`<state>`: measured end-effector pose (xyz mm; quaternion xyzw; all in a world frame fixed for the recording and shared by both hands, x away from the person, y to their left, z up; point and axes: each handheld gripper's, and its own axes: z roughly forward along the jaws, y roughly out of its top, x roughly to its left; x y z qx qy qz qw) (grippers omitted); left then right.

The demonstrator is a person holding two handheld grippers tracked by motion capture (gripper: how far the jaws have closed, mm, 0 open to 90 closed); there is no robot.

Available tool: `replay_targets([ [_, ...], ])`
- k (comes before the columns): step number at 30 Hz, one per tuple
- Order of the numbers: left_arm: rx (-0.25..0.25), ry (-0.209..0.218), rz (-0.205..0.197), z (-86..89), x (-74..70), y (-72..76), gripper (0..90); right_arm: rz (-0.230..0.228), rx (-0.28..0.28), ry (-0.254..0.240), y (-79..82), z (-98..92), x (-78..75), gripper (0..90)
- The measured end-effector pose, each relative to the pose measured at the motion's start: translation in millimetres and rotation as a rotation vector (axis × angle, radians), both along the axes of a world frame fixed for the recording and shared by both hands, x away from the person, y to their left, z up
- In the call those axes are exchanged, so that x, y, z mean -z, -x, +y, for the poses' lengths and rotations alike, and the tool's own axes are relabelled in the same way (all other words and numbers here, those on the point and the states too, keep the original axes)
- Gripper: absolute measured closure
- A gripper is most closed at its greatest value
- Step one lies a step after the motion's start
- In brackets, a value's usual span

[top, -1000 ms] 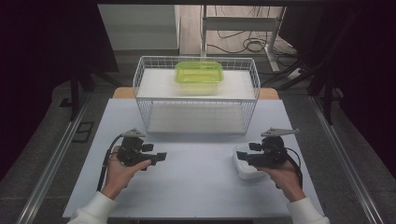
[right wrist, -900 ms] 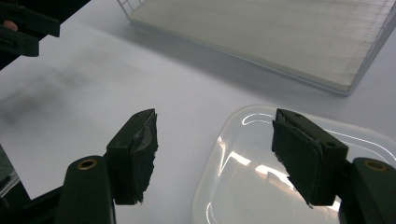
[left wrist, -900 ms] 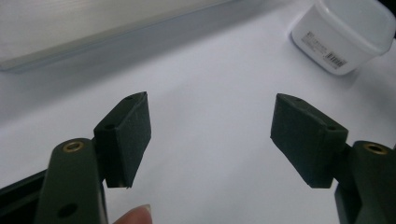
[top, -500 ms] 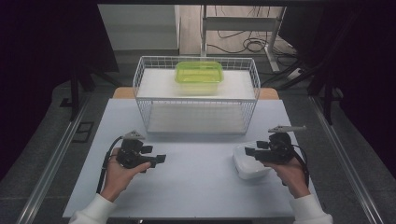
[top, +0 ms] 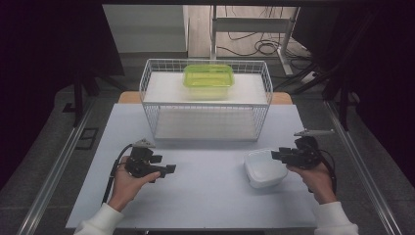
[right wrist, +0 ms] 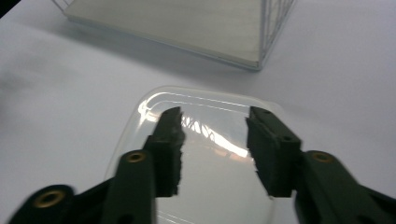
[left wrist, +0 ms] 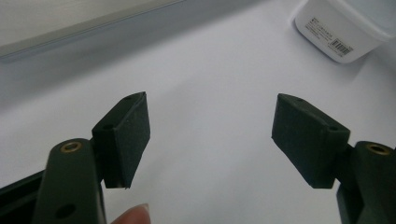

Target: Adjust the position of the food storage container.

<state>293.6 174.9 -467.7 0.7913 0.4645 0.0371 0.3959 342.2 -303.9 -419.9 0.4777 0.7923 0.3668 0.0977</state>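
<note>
Over clear-lidded white container [top: 265, 169]: right gripper [top: 275, 155], jaws just narrowing, nothing pinched between. Left of it, on table [top: 210, 196]: left gripper [top: 171, 169], spread wide, empty.

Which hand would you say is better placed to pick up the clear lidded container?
Right: the right gripper is at the clear container; the left gripper sits well away.

The left hand-held gripper [top: 169, 169] rests with jaws spread wide, while the right hand-held gripper's [top: 275, 155] jaws have just been closing, nothing gripped.
</note>
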Motion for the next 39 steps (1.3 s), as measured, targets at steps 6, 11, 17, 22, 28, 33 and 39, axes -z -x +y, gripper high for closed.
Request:
replay_targets([
  [6, 0.003, -0.005, 0.004, -0.4, 1.5, -1.3, 27.2, 0.031, 0.040, 0.048, -4.5, -16.4, 4.0, 85.4],
  [11, -0.002, 0.002, 0.004, 0.4, 0.6, -1.2, 27.2, 0.045, 0.060, 0.082, -8.6, -27.0, 8.3, 89.1],
  [17, 0.003, -0.003, 0.008, -0.6, 1.7, -1.8, 27.2, 0.084, 0.059, 0.136, -17.8, -30.0, 21.9, 89.2],
  [22, 0.005, -0.006, 0.011, -0.1, 2.3, -1.7, 27.2, 0.123, 0.044, 0.168, -19.9, -26.4, 31.0, 89.2],
  [28, 0.003, 0.001, 0.015, -1.2, 3.1, -1.9, 27.1, 0.153, 0.037, 0.194, -19.0, -23.4, 36.8, 89.3],
  [33, 0.006, -0.001, 0.020, -2.2, 4.0, -2.4, 27.1, 0.156, 0.037, 0.211, -17.4, -20.4, 37.2, 89.3],
  [39, 0.006, 0.000, 0.020, -1.9, 3.9, -2.4, 27.0, 0.168, 0.032, 0.197, -14.2, -16.4, 37.7, 89.3],
])
